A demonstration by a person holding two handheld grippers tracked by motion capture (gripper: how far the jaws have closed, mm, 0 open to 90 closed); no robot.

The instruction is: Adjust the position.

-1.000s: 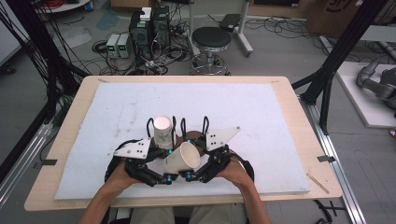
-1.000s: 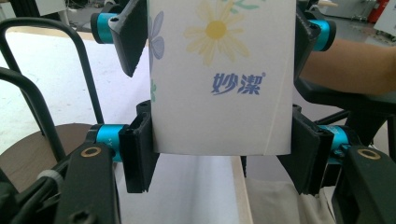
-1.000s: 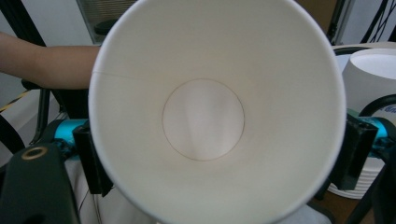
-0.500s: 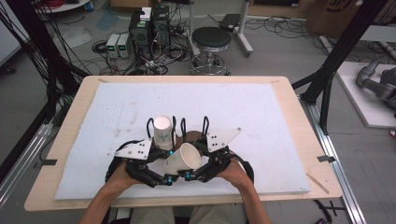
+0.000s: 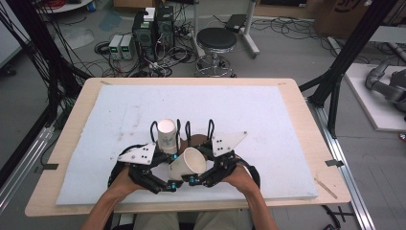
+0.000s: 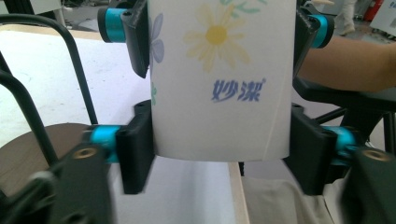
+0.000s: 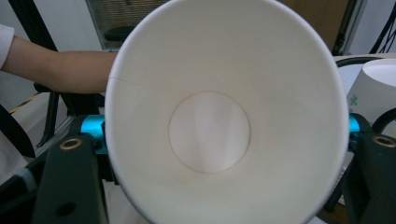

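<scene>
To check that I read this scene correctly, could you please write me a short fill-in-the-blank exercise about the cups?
1. The far cup stands ___ on the white mat.
2. The near cup is tilted, and its inside is ___.
3. The daisy printed on the near cup has a ___ centre.
4. The lettering under that daisy is ___ in colour.

Missing words: upright; empty; yellow; blue
</scene>
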